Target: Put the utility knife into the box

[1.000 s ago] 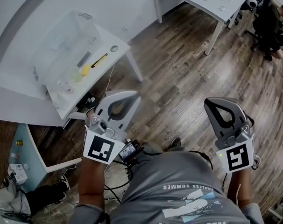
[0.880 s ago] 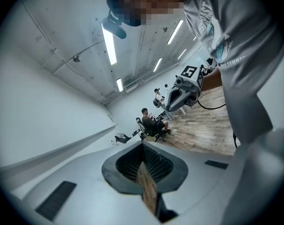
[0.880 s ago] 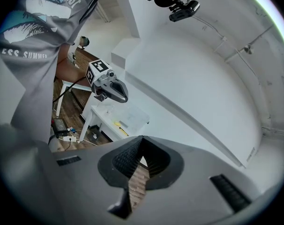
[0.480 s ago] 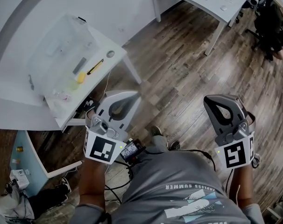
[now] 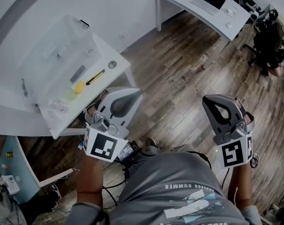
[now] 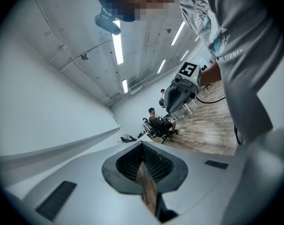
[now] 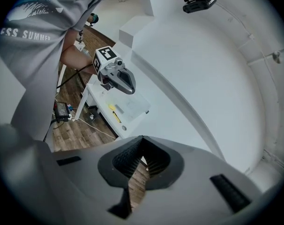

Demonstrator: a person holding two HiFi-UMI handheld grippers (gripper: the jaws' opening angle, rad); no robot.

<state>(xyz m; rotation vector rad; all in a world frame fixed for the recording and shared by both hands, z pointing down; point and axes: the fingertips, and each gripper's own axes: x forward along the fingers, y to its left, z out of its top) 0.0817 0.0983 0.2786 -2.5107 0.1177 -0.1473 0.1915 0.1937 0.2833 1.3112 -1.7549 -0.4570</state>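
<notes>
The knife [image 5: 95, 77] lies flat on the white table [image 5: 117, 54], outside the clear box [image 5: 57, 46] and just beside its near wall. In the head view its long axis runs on a slant, from lower left to upper right. One end points toward a yellow ball [image 5: 79, 86] close by, and the other toward a small grey disc [image 5: 112, 65] near the table's corner. The body shows yellow with a dark strip, but it is too small to tell which end holds the blade. Neither gripper touches it. The left gripper [image 5: 134, 94] is held just off the table's front edge, and its tip slants up and right much as the knife does. Its own view shows its fingers pressed together, with only a thin slit of floor between the pads and nothing held. The right gripper [image 5: 209, 101] hangs over the wood floor [image 5: 179, 74], well apart from the table, with its tip toward the upper left. Its fingers are likewise closed on nothing. In its view the knife shows as a small yellow streak on the table, beside the box, beyond the left gripper.
</notes>
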